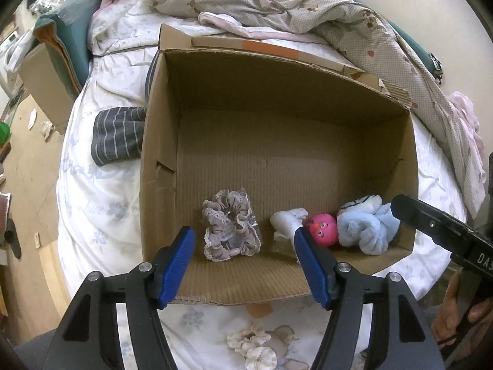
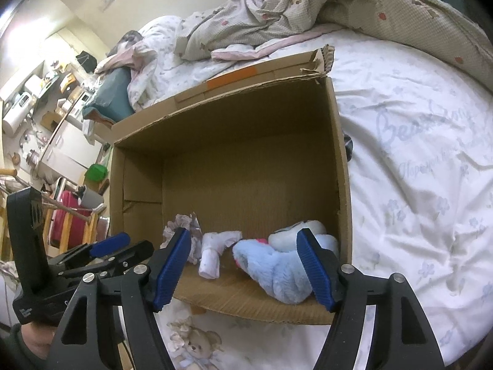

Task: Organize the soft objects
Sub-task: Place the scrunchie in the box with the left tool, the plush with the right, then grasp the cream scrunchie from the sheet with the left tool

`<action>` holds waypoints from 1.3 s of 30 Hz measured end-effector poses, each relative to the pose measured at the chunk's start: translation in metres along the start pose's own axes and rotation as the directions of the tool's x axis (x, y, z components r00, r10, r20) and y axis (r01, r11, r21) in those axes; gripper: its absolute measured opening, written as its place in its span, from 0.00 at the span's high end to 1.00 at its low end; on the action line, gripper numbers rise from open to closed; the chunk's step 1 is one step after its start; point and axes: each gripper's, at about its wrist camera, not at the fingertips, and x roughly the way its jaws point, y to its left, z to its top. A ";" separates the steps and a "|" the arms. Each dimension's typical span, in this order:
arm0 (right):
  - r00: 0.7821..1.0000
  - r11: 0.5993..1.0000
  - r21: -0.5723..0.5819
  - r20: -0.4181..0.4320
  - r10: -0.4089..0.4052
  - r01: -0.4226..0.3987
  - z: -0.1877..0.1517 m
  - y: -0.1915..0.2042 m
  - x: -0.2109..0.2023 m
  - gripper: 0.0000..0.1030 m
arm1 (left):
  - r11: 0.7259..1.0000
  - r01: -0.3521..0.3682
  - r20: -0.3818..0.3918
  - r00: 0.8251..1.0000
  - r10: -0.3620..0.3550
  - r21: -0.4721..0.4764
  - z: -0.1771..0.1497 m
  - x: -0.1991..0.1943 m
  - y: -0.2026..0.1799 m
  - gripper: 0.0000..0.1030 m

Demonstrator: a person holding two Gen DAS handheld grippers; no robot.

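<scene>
Bedsheet [image 2: 416,160] under cardboard box [image 1: 277,92] | cluttered shelves [image 2: 40,98] | both jaws released, empty

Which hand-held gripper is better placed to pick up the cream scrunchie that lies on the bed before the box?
Probably the left hand-held gripper. It is open and empty, and the cream scrunchie lies just below it, outside the cardboard box. The right hand-held gripper, also open, faces the box's right side.

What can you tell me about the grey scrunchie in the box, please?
The grey scrunchie is a gathered ring of taupe cloth edged with pale lace, seemingly in a clear wrapper. It lies flat on the floor of the cardboard box near the front left corner, apart from the white cloth roll to its right. No gripper touches it; the right wrist view shows only its edge.
</scene>
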 end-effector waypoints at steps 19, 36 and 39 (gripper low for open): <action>1.000 1.000 0.010 0.021 -0.008 0.008 -0.008 0.000 -0.015 0.27 | 0.991 0.058 -0.129 0.989 -0.074 -0.120 -0.056 -0.012 0.011 0.38; 0.999 0.999 -0.016 0.027 -0.047 0.048 -0.035 -0.003 -0.041 0.27 | 1.000 -0.024 -0.384 0.923 0.026 0.012 -0.107 0.071 -0.013 0.65; 0.999 0.998 -0.025 0.015 -0.052 0.053 -0.043 -0.005 -0.044 0.27 | 0.999 -0.045 -0.384 0.922 0.049 0.020 -0.107 0.071 -0.010 0.82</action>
